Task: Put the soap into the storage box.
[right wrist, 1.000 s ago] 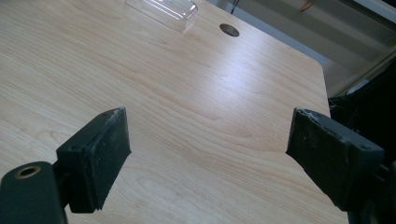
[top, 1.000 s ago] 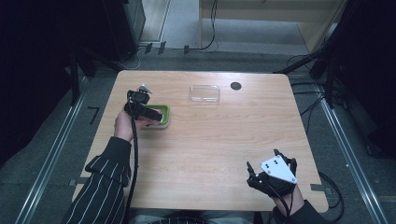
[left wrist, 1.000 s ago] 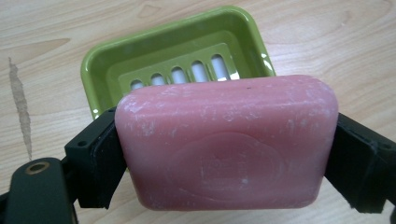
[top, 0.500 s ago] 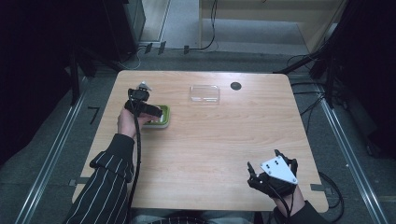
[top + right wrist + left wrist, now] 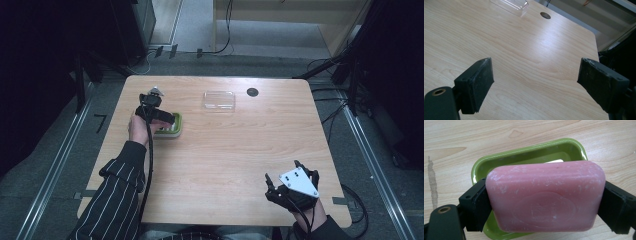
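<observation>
The tabletop (image 5: 225, 150) is carrying few things: a green soap dish (image 5: 172, 128) near its left edge, a clear plastic lid (image 5: 219, 99) lying toward the far edge, and a small dark hole (image 5: 252, 92) just beside that lid. The left claw (image 5: 544, 200) is gripping a pink bar of soap (image 5: 546, 196) by its two short ends, pads pressing flat on either side, and is holding it just above the dish. Whether the bar is going in or coming out cannot be told; if it is going in, the person is probably best served by keeping the bar level, centring it over the dish's hollow, and lowering it until it is resting on the bottom before easing the pads apart, since soap is likely slippery and could skid off a rim. Inside the dish a pale patch is showing behind the bar, too hidden to identify; otherwise the hollow is looking bare. The right claw (image 5: 534, 85) is standing wide apart and holding nothing, hovering near the tabletop's near right corner, well apart from the dish.
</observation>
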`<action>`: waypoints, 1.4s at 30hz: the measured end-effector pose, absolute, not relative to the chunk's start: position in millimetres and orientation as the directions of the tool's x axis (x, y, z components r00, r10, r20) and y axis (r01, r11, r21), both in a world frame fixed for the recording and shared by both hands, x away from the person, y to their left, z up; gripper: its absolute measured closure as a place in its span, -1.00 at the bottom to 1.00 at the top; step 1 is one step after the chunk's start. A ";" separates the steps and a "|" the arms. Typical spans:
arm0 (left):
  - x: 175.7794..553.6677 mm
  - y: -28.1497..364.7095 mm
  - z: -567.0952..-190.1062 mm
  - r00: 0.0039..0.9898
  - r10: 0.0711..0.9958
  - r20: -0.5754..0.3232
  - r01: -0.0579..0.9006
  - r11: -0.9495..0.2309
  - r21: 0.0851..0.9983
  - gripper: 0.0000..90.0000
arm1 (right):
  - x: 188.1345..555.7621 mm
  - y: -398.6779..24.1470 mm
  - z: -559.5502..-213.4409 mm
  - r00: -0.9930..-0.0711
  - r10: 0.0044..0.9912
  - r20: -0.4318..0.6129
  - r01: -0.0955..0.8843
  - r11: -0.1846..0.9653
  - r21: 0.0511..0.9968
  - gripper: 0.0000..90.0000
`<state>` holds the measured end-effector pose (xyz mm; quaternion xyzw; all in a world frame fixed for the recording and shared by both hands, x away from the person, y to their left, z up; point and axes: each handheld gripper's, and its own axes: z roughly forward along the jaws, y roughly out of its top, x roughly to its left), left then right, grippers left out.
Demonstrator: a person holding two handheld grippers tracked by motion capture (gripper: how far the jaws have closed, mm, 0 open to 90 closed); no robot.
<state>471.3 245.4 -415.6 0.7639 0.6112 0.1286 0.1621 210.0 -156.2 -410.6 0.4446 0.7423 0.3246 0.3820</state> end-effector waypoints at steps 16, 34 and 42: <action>477.9 241.2 -424.1 0.204 0.979 0.015 0.897 -0.193 0.397 -0.73 | 209.9 -156.6 -410.7 -0.309 0.909 -0.281 0.411 0.394 0.822 -0.71; 479.4 239.3 -430.3 0.187 0.982 0.017 0.900 -0.179 0.398 -0.73 | 209.8 -156.7 -410.7 -0.310 0.908 -0.283 0.410 0.396 0.822 -0.71; 479.8 238.1 -433.7 0.187 0.982 0.027 0.901 -0.182 0.393 -0.73 | 209.7 -156.9 -410.7 -0.310 0.907 -0.286 0.409 0.399 0.821 -0.71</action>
